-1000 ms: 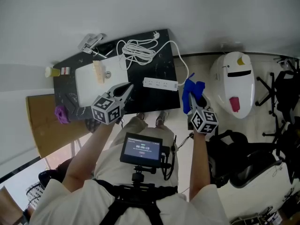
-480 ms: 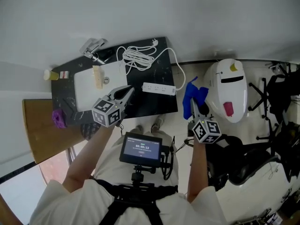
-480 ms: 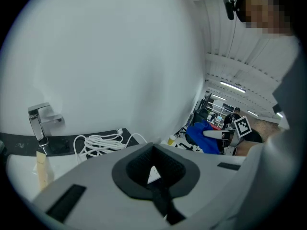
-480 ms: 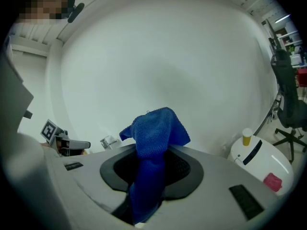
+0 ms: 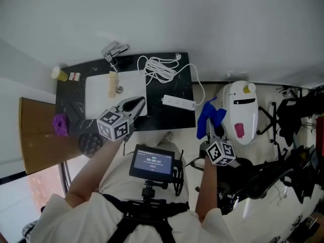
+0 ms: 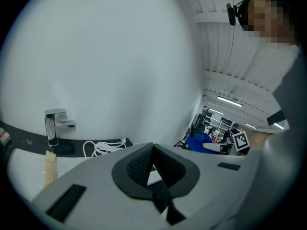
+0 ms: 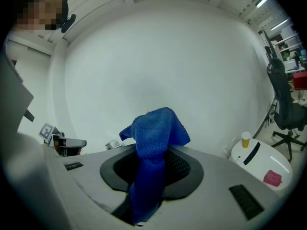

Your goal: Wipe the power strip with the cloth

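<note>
Power strip (image 5: 178,103) lies on the dark surface (image 5: 168,119), near its right edge. Left claw (image 5: 138,103), closed and empty, hangs left of it; right claw (image 5: 214,129) clamps the blue cloth (image 5: 205,116) beyond that edge.

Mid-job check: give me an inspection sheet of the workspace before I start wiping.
Surface: black marble counter with white sink basin; wooden board at its left.
Job's things: power strip on the counter's right part; blue cloth off the counter.
Clutter: beige bar, small bottle, purple item.
Tools: left tool shut, empty; right tool shut on blue cloth.
Cables: white cord coiled behind the strip.
Surroundings: faucet, white bin, office chair.
</note>
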`<state>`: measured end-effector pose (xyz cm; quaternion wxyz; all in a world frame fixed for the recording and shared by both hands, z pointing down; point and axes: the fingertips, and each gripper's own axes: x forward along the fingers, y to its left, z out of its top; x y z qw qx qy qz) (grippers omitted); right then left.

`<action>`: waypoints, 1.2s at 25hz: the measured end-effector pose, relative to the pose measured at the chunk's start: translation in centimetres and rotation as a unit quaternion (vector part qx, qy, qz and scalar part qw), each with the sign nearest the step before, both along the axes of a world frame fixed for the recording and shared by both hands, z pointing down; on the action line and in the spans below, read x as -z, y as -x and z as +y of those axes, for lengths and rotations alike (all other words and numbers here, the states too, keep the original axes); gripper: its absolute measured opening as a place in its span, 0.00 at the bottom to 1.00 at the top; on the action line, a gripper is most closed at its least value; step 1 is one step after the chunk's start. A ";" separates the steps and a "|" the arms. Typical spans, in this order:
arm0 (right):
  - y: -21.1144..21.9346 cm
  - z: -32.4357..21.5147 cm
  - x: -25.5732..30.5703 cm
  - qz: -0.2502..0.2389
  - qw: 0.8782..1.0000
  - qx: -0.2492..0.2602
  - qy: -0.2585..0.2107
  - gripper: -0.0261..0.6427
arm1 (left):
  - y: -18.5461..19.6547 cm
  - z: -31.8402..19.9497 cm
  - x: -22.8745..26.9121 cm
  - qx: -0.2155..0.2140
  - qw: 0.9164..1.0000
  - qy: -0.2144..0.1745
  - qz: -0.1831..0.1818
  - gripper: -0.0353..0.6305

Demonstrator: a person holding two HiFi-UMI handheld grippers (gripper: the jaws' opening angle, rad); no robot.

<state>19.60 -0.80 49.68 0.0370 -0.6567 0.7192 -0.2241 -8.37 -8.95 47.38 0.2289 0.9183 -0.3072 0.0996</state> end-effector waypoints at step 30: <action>13.8 20.9 2.4 0.021 0.999 -0.031 -0.030 0.20 | 10.9 17.9 -2.2 -0.033 0.999 0.013 0.013 0.05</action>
